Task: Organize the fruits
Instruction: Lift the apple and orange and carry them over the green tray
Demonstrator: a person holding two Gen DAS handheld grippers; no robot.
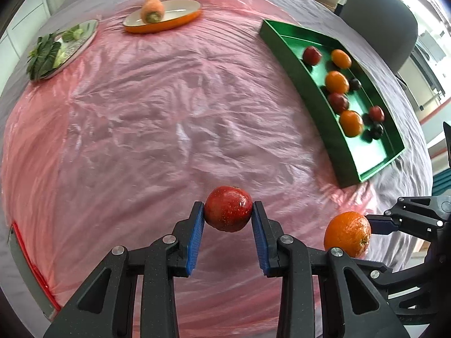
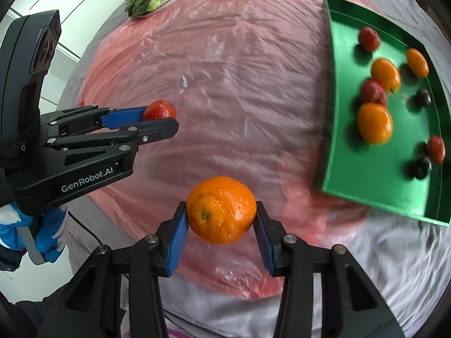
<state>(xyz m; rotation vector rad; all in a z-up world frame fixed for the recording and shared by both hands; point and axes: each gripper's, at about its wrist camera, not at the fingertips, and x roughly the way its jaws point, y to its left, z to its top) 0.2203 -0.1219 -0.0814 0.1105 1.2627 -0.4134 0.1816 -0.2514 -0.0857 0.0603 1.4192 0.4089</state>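
Blue pads (image 1: 197, 231) of the left gripper (image 1: 228, 217) are pinched tight on a red fruit (image 1: 228, 209), held clear above the pink plastic sheet (image 1: 141, 118), and over on the other side the right gripper (image 2: 221, 219) has its jaws spread wider and clamped on a fat orange (image 2: 221, 209), stem dimple facing the camera. Both loads are up in the air, side by side, the orange just to the right of the red fruit. Now the thing that matters: the green tray (image 1: 298, 64) lies ahead and off to the right of both sets of fingers, its long side running away from us, and the right hand looks the nearer of the two, with the tray's near corner (image 2: 324, 188) close beside its orange. So I'd expect a carry forward and to the right, the orange likely to get there first. Inside the tray there's already a scatter of oranges, red fruits and a few small dark ones, mostly along the middle and far end, with bare green floor at the near end. Far across the table, an orange-rimmed dish (image 1: 169, 22) holds a carrot (image 1: 152, 8), and a plate (image 1: 81, 36) beside it holds leafy greens (image 1: 45, 56).
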